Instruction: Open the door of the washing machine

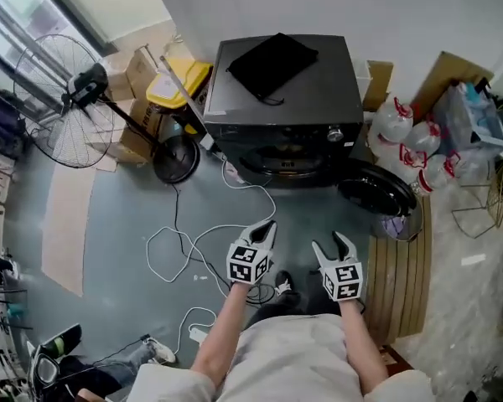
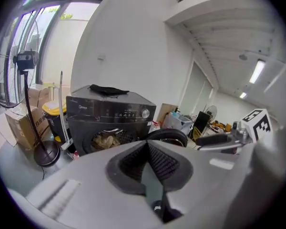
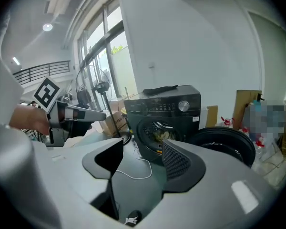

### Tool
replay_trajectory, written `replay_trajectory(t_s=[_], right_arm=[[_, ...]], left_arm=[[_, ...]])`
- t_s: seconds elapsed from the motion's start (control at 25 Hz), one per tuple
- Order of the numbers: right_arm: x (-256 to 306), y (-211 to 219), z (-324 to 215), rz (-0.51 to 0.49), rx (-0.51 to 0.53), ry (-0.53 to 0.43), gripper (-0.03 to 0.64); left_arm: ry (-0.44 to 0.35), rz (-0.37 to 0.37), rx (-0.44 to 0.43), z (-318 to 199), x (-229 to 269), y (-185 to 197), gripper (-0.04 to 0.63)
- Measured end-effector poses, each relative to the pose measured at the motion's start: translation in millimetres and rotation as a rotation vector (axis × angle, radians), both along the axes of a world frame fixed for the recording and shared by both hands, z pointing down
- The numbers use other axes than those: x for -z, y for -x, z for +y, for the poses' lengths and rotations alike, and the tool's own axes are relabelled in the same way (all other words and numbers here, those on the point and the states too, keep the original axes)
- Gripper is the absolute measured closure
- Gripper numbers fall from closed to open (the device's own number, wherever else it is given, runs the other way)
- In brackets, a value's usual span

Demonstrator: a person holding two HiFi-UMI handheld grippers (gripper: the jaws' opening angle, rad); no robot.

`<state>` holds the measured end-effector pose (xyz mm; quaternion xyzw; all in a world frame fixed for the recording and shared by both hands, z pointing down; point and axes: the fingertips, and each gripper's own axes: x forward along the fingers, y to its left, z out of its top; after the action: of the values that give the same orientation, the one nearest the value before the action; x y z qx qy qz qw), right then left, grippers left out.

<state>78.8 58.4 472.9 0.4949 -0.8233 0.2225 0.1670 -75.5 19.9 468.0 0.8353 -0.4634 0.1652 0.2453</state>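
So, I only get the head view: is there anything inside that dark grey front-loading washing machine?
Observer: Yes. The left gripper view shows crumpled pale laundry in the drum of the dark grey front-loading washing machine.
Operator: Is the right gripper holding something?
Observer: No. Its own view shows the right gripper with jaws apart, nothing between them.
Operator: And the left one?
Observer: The left gripper has its jaws shut together, empty.

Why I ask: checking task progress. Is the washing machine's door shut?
No: the door of the washing machine stands swung open, with laundry visible in the drum.
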Motion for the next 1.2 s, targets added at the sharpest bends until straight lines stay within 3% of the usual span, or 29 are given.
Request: replay_trajectory(t_s=[0.28,0.4,0.76,1.2], right_arm=[[6,21,32,-0.027,-0.002,0.043,0.365],[1,33,40,-0.034,0.001,0.045,0.377],[11,41,21,-0.037,-0.018,0.005,0.611],[25,43,14,-0.044,-0.011,-0.033,0.617]], left_arm=[[0.019,0.075,0.098,38,8,19,0.538],[0.015,0.040,0.077,44,5,24,0.538],[0.007,0.037,0.105,37,9,50,0.538],[0.011,0.062,0.111,28,8,55,0.538]])
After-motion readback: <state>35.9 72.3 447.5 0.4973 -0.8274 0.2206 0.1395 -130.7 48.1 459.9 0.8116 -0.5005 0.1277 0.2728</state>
